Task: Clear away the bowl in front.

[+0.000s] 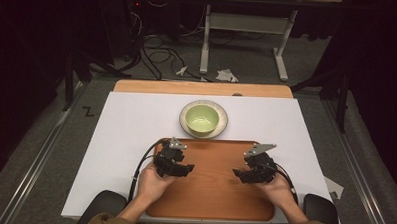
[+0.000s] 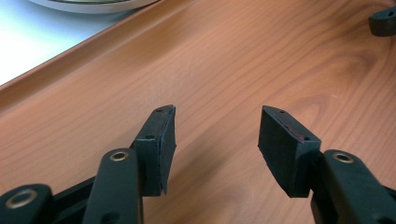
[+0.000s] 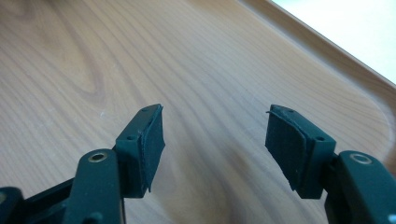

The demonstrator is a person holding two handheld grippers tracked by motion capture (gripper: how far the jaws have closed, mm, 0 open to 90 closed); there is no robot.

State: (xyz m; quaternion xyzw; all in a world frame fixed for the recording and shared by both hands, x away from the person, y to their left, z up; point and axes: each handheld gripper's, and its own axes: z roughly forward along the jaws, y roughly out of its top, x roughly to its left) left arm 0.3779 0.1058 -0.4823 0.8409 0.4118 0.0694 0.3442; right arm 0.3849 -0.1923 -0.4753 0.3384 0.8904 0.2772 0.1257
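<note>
Wooden tray (image 1: 211, 192) sits at 6 o'clock on the white table (image 1: 126, 124): stiff, light, smooth, likely slippery; best taken by the raised rim at 3 and 9. Green bowl (image 1: 203, 117) on its plate (image 1: 223, 129) at 12, just beyond the tray; looks ceramic, so fragile. Left gripper (image 1: 187, 169) and right gripper (image 1: 237, 173) hover over the tray, jaws wide apart, nothing between them.

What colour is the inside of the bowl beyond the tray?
Pale green, seen best in the high view: bowl.
</note>
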